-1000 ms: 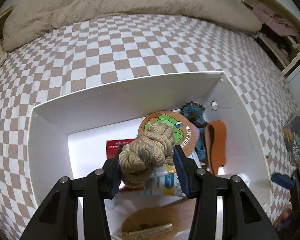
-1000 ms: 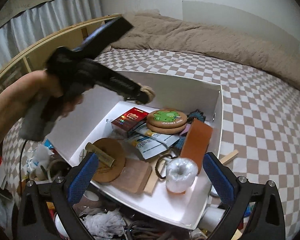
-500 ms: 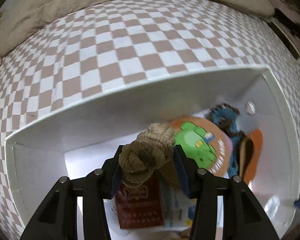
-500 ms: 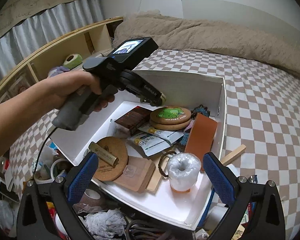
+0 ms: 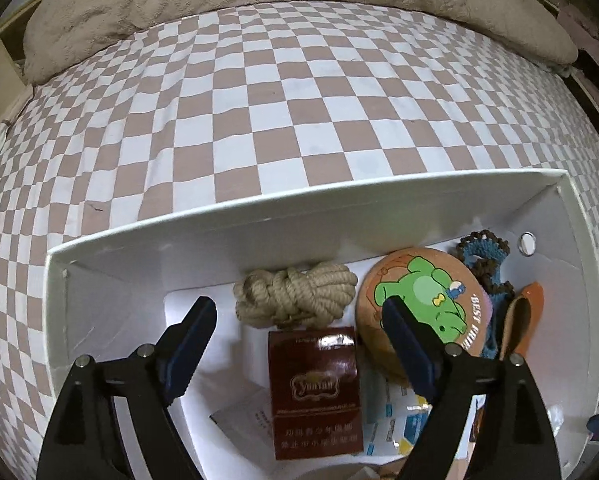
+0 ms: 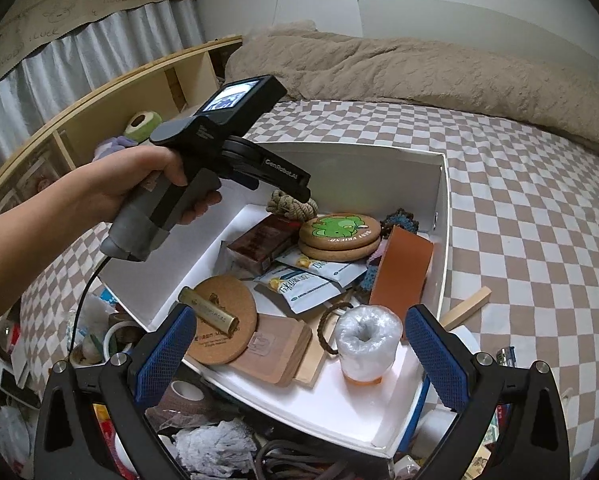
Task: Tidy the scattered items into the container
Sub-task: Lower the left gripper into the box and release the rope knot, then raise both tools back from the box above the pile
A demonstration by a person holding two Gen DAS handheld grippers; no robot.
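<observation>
Left gripper (image 5: 299,332): fingers spread apart and holding nothing; it hangs over the far end of the white box (image 5: 259,216), pointing down into it. In the right wrist view it is held by the person's hand (image 6: 155,184).
Rope bundle (image 5: 295,294): tan knotted rope, lying on the box floor against the far wall, between the two left fingers in the view but apart from them.
Right gripper (image 6: 299,356): fingers wide apart, empty, above the near edge of the box.
Box contents: a dark red cigarette pack (image 5: 314,392) just in front of the rope; a round cork coaster with a green frog (image 5: 423,312) to its right, stacked on a second coaster (image 6: 339,250); a blue crocheted piece (image 5: 483,256) in the far right corner; an orange leather piece (image 6: 401,272) leaning on the right wall; printed sachets (image 6: 299,284); a cork disc (image 6: 223,326) with a gold tube (image 6: 208,310) on it; a roll of clear film (image 6: 367,336) near the front.
Box place: on a bed with checkered sheet (image 5: 259,100); a beige blanket (image 6: 399,68) lies beyond.
</observation>
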